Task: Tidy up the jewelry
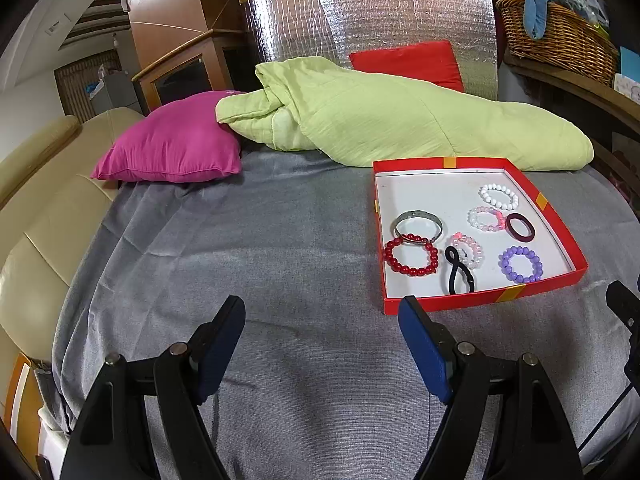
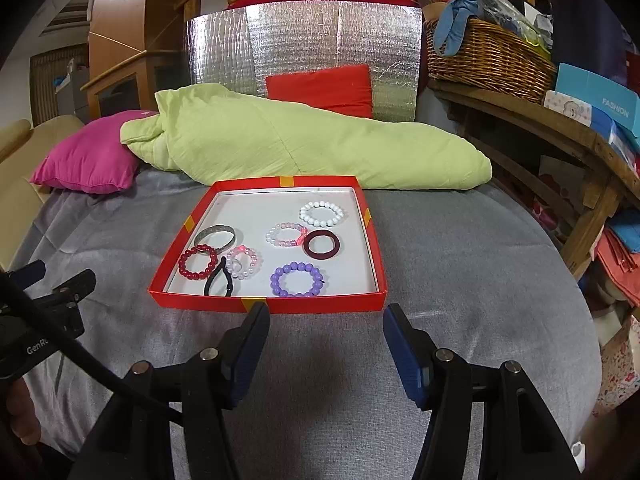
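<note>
A shallow red box lid (image 2: 316, 307) with a white floor lies on the grey bedcover. Inside it lie a white bead bracelet (image 2: 322, 214), a pale pink bead bracelet (image 2: 286, 235), a dark maroon ring (image 2: 322, 244), a purple bead bracelet (image 2: 296, 279), a red bead bracelet (image 2: 198, 267), a silver bangle (image 2: 219, 237), a clear pink bead bracelet (image 2: 243, 262) and a black hair tie (image 2: 218, 281). My right gripper (image 2: 326, 322) is open, empty, just short of the lid's near wall. My left gripper (image 1: 322, 316) is open and empty, left of the lid (image 1: 476, 298).
A green quilt (image 2: 304, 144), a magenta pillow (image 2: 86, 160) and a red pillow (image 2: 322, 88) lie behind the lid. A wicker basket (image 2: 486, 58) sits on a wooden shelf at the right. A cream sofa (image 1: 36, 208) borders the left. Open grey cover (image 1: 248, 240) lies left of the lid.
</note>
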A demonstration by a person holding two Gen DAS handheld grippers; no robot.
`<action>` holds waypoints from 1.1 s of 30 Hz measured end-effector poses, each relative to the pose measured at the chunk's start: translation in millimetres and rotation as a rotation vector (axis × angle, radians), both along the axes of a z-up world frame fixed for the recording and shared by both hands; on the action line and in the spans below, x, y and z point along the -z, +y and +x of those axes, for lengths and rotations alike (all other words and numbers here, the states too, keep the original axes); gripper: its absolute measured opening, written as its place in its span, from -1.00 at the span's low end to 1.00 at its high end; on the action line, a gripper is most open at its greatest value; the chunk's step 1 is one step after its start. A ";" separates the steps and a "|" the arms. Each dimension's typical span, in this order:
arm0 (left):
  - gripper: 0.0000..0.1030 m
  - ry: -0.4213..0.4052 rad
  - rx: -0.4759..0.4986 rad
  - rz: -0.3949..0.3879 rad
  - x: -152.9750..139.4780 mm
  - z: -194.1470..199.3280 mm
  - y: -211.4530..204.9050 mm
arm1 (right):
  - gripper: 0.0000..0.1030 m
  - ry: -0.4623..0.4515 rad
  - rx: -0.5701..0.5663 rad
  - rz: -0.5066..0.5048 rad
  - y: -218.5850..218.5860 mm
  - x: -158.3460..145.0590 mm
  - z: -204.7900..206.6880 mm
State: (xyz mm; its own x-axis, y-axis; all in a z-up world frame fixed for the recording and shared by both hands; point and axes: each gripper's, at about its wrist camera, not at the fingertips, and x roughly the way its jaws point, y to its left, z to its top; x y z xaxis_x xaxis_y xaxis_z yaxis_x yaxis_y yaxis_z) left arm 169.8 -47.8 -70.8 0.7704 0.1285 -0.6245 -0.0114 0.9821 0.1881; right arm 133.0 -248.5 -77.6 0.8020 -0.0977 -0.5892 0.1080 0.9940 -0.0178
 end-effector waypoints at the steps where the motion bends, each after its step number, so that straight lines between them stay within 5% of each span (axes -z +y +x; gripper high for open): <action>1: 0.55 0.000 0.000 0.000 0.0 -0.1 -0.2 | 0.22 -0.001 0.000 -0.001 0.3 0.1 -0.2; 33: 0.55 -0.002 -0.002 0.005 -1.0 0.0 0.3 | 0.23 0.004 0.007 0.009 -3.4 0.3 1.5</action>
